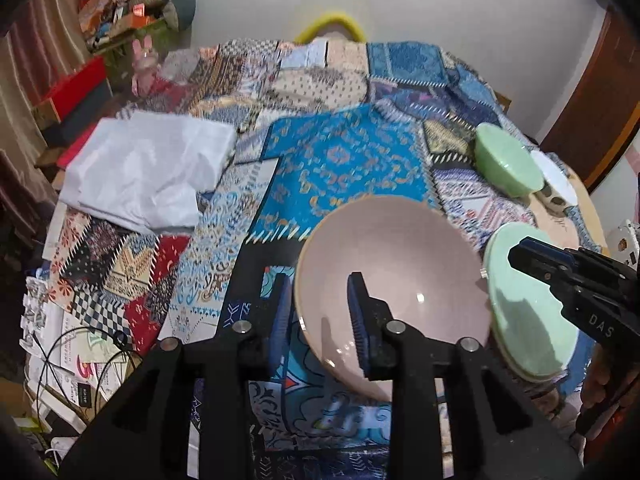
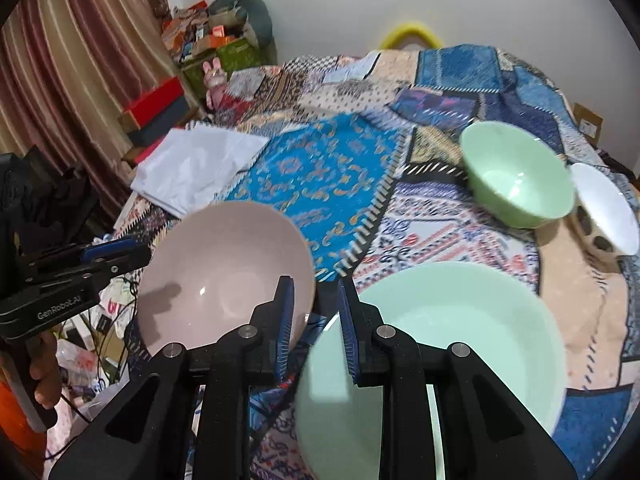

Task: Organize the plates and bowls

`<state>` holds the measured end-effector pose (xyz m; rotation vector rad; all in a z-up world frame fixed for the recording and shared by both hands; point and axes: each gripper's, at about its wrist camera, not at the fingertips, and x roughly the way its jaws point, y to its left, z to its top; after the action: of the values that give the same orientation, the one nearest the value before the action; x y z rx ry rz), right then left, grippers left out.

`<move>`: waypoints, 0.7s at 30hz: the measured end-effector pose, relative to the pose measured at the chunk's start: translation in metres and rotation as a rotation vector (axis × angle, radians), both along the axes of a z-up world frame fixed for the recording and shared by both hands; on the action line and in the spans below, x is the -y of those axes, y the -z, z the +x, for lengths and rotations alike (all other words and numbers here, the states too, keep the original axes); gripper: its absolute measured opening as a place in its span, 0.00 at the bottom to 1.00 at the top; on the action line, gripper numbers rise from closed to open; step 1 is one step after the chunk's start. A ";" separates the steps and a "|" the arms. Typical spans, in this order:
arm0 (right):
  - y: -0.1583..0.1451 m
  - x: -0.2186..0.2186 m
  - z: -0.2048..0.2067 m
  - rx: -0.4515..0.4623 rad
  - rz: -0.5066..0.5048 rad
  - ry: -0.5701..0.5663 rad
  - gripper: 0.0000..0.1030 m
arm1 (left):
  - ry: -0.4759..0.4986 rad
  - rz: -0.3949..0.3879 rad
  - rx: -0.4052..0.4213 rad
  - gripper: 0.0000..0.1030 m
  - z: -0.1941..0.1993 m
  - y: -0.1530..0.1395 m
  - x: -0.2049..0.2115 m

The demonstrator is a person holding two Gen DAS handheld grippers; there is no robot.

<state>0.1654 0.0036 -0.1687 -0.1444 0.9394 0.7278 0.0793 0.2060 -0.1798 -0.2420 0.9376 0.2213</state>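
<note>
My left gripper (image 1: 320, 316) is shut on the near rim of a pink bowl (image 1: 400, 264) and holds it tilted above the patchwork cloth; the bowl also shows in the right wrist view (image 2: 224, 276). My right gripper (image 2: 314, 320) is shut on the left rim of a pale green bowl (image 2: 460, 340), which shows edge-on in the left wrist view (image 1: 528, 308). The two held bowls hang side by side. A smaller green bowl (image 2: 516, 180) and a white bowl (image 2: 608, 208) stand on the table's right side.
The table carries a patchwork cloth (image 2: 328, 184). A white folded cloth (image 1: 148, 168) lies at the left. Papers and cables (image 1: 76, 356) lie at the table's near left edge. Boxes and clutter (image 1: 120, 16) stand by the curtain at far left.
</note>
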 end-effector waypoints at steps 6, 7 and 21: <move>-0.027 0.026 -0.003 0.079 0.018 0.034 0.20 | 0.037 0.022 0.074 0.38 -0.004 -0.032 0.028; -0.031 0.030 -0.003 0.087 0.024 0.039 0.20 | 0.044 0.026 0.086 0.39 -0.004 -0.037 0.034; -0.064 0.111 0.012 0.206 0.047 0.140 0.44 | 0.142 0.088 0.211 0.83 0.029 -0.083 0.116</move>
<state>0.1777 -0.1072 -0.1044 -0.1091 0.7280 0.5930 0.1087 0.0903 -0.0964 -0.1146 0.7306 0.1036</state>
